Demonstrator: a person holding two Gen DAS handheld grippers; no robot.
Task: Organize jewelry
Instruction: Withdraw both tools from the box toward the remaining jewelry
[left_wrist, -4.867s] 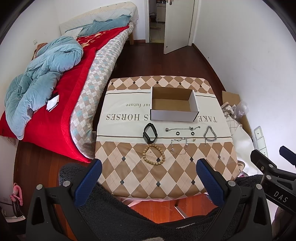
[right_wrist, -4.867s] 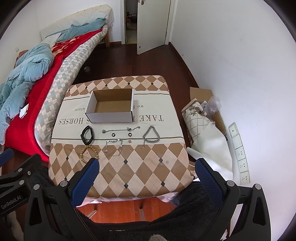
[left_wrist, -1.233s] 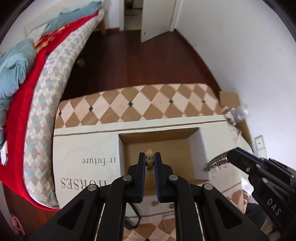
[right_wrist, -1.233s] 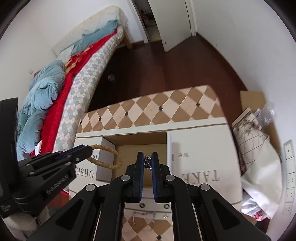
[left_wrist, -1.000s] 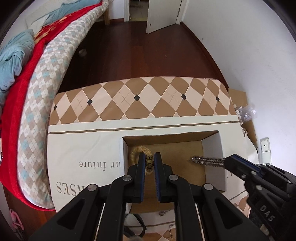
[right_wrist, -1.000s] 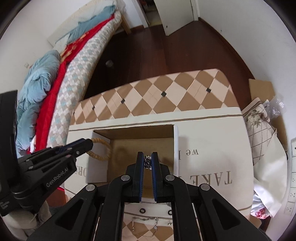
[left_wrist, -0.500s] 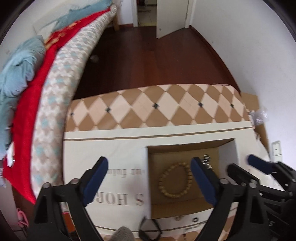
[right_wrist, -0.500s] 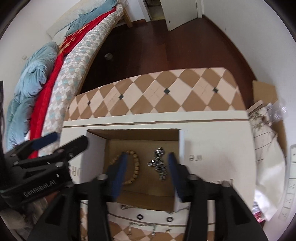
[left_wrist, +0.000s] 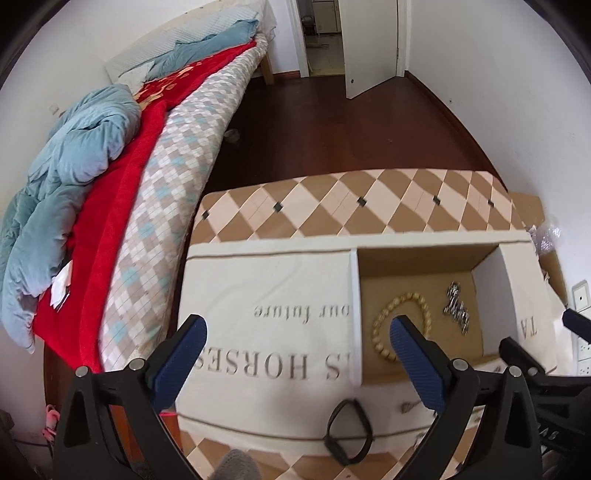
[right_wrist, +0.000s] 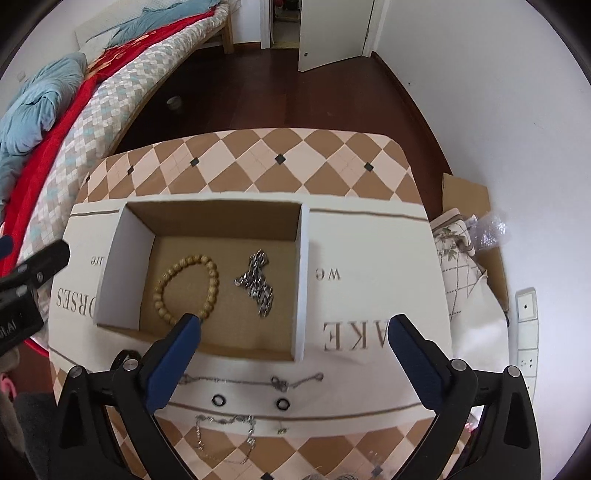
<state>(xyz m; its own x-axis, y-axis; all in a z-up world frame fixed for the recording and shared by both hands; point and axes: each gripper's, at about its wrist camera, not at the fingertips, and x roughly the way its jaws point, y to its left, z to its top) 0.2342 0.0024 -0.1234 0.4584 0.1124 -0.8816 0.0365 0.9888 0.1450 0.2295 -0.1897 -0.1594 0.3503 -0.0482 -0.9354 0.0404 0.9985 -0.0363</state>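
Observation:
A white-walled cardboard box (right_wrist: 302, 280) stands on the checked tablecloth (right_wrist: 258, 162). In it lie a wooden bead bracelet (right_wrist: 186, 288) and a crumpled silver chain (right_wrist: 256, 282), side by side and apart. My right gripper (right_wrist: 293, 325) hovers over the box's near wall, jaws opening wide with nothing between them. My left gripper (left_wrist: 297, 325) is left of the box (left_wrist: 354, 314), above the printed cloth, jaws also opening and empty. The bead bracelet (left_wrist: 384, 314) and chain (left_wrist: 456, 308) show in the left wrist view too.
In front of the box lie a thin silver chain (right_wrist: 255, 380), two black rings (right_wrist: 218, 400), another silver bracelet (right_wrist: 225, 432) and a black band (left_wrist: 347, 439). A bed (left_wrist: 110, 177) runs along the left. A patterned bag (right_wrist: 461, 266) and cardboard lie right of the table.
Both grippers were shut, the left on the bead bracelet and the right on the silver chain. Both have opened wide and the two pieces now lie in the box. The left gripper has shifted left.

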